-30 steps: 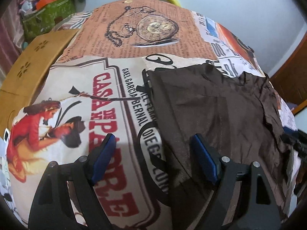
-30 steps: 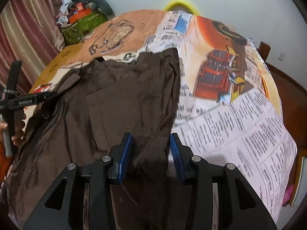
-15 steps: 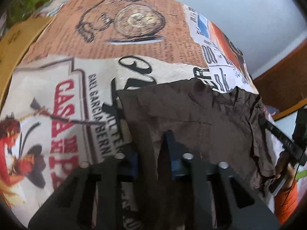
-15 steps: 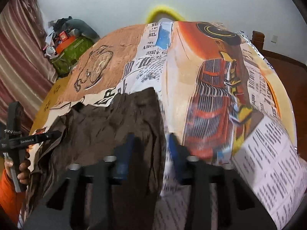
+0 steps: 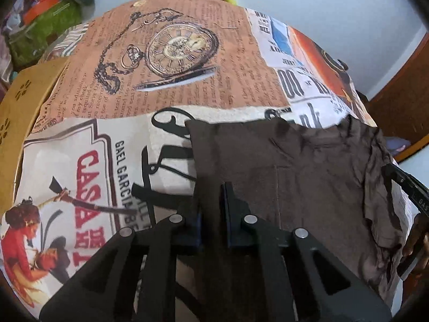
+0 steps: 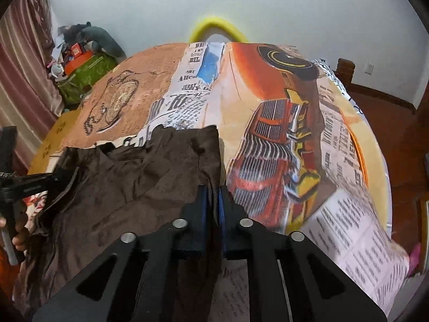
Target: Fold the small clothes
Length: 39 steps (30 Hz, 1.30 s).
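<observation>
A dark brown garment (image 5: 308, 174) lies crumpled on the printed tablecloth (image 5: 187, 86). My left gripper (image 5: 211, 196) holds the garment's left edge, its jaws still closing, with a fold of cloth pinched between the blue pads. In the right wrist view the same garment (image 6: 134, 182) spreads to the left, and my right gripper (image 6: 213, 190) is shut on its right edge. The cloth between both grippers is raised and wrinkled. A hand (image 6: 18, 230) holds the left tool at the left border.
The tablecloth shows a pocket watch print (image 5: 177, 51) and a red car print (image 6: 268, 161). A yellow chair back (image 6: 217, 26) stands behind the table. A green bag with clutter (image 6: 85, 72) and a striped curtain (image 6: 24, 80) are at the far left, wooden furniture (image 5: 402, 102) at the right.
Both grippers went from open over the flat garment to shut on its side edges. They moved forward, and the cloth now bunches up between them.
</observation>
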Each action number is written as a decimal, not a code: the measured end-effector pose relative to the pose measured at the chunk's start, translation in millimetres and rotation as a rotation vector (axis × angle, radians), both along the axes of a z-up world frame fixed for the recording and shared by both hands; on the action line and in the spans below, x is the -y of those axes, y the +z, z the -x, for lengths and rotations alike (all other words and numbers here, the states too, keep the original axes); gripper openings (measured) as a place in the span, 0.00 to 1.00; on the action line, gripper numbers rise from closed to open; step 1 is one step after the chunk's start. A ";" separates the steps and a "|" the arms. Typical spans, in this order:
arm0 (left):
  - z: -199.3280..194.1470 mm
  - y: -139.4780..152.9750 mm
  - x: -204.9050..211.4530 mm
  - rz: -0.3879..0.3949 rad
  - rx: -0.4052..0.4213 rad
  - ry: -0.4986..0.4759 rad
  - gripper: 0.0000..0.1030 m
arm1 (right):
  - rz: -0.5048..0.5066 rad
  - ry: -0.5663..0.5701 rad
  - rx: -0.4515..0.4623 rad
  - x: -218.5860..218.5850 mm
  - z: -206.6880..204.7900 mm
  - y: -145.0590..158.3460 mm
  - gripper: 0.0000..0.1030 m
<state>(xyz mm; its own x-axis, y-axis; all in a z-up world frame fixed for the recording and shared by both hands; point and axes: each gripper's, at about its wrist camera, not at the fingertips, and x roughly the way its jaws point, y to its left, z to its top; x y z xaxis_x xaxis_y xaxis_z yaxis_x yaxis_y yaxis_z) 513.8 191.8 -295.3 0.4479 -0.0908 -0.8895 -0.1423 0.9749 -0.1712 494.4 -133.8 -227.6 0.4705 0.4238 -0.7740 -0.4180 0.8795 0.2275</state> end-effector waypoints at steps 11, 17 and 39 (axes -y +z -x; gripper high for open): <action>89.9 69.7 23.8 -0.179 0.117 -0.090 0.40 | -0.013 0.059 0.068 24.8 71.5 51.9 0.32; 157.6 122.4 34.7 -0.208 0.201 -0.090 0.46 | -0.050 0.061 0.142 39.7 121.9 95.1 0.40; 317.4 95.6 54.3 -0.122 0.080 -0.084 0.77 | 0.030 0.101 0.098 78.0 254.0 75.0 0.54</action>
<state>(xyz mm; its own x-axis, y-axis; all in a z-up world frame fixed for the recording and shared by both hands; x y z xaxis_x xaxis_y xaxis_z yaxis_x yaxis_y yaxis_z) 196.4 137.5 -199.7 0.5126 -0.0248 -0.8583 -0.0497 0.9970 -0.0585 240.5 -211.8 -152.6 0.5001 0.4507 -0.7395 -0.5240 0.8373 0.1560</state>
